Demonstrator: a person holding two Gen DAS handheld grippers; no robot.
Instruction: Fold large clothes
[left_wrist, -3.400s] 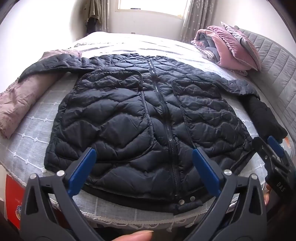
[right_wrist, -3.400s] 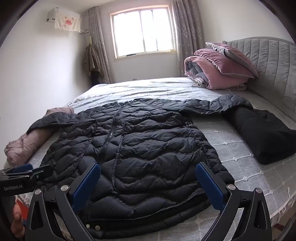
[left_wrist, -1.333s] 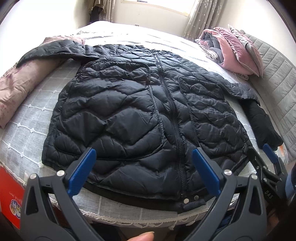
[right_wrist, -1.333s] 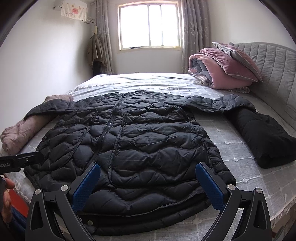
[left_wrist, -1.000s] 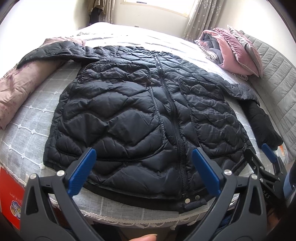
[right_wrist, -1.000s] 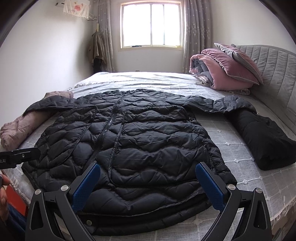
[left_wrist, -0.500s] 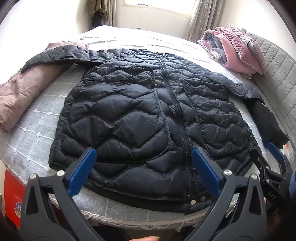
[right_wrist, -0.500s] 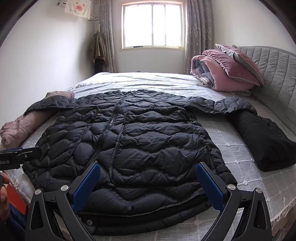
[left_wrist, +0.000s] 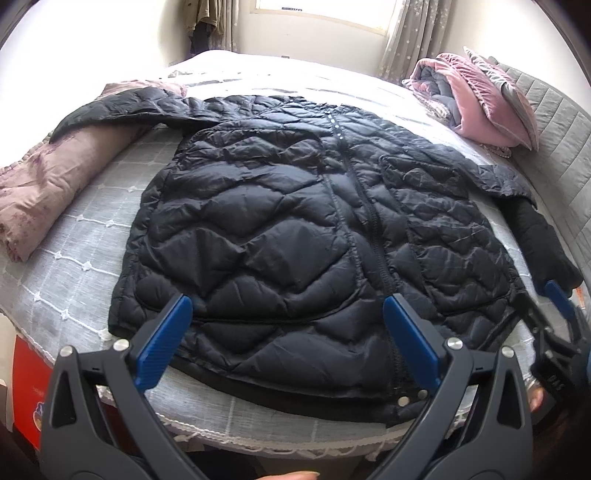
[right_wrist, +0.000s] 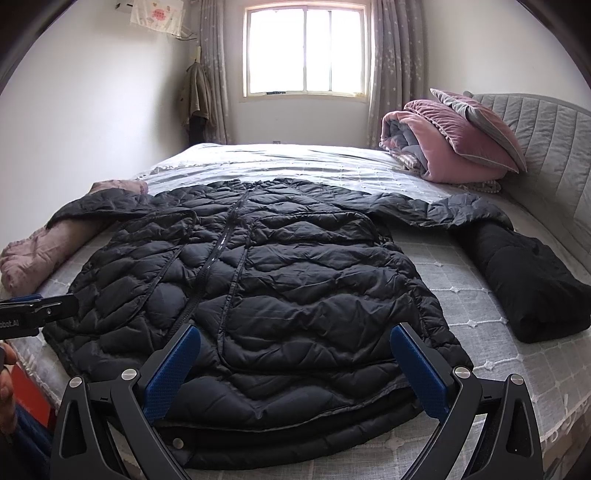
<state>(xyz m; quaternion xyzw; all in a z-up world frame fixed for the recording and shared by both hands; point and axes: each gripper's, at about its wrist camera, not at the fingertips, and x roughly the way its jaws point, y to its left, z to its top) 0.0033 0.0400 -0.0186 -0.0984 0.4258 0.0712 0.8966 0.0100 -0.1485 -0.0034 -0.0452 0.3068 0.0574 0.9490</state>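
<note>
Left wrist | coat (left_wrist: 295, 236) sits farther right | both tongs still spread, empty

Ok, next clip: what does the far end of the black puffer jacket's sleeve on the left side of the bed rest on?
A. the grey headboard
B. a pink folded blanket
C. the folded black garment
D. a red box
B: in the left wrist view the black puffer jacket has its sleeve end draped across the pink folded blanket lying along that edge of the bed.
</note>
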